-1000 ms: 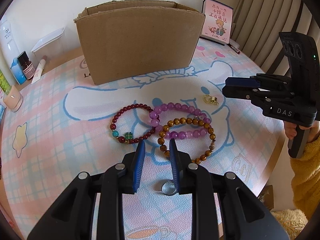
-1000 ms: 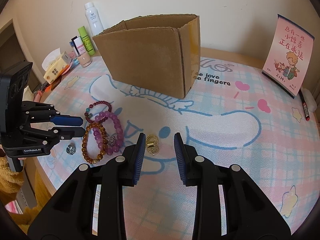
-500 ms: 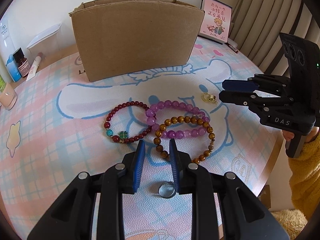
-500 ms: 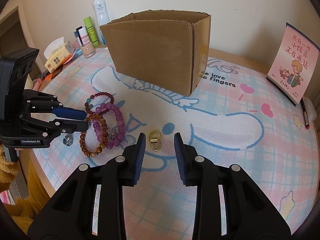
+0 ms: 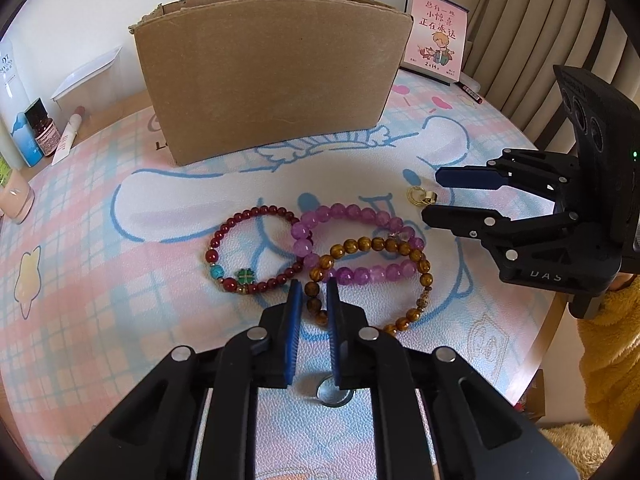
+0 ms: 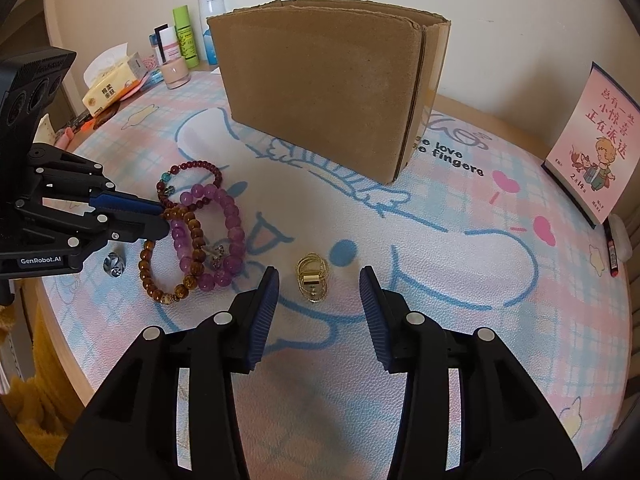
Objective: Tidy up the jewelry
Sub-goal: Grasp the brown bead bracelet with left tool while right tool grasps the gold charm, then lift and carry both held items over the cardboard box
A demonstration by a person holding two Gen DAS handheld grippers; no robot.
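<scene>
Three bead bracelets lie overlapping on the cartoon mat: a dark red one (image 5: 264, 211), a purple one (image 5: 352, 212) and a brown one (image 5: 360, 245). My left gripper (image 5: 313, 290) is shut on the near beads of the brown bracelet; the right wrist view shows its tips (image 6: 162, 220) on those beads. A silver ring (image 5: 332, 394) lies under the left gripper. My right gripper (image 6: 319, 271) hangs low over a small gold ring piece (image 6: 313, 278). Its jaws are opening, with the piece between and just ahead of the pads, untouched. A cardboard box (image 5: 272, 80) stands open-topped behind.
A pink calendar card (image 5: 436, 46) leans at the back right, with a marker pen (image 6: 612, 252) near it. Bottles (image 5: 36, 132) and a tissue pack (image 6: 112, 88) crowd the back left. The round table's edge (image 5: 556, 320) runs close on the right, beside a yellow fuzzy sleeve (image 5: 608, 340).
The left jaws have closed in on the brown bracelet's beads. The right jaws have spread wider, and that gripper has come lower and closer to the gold piece.
</scene>
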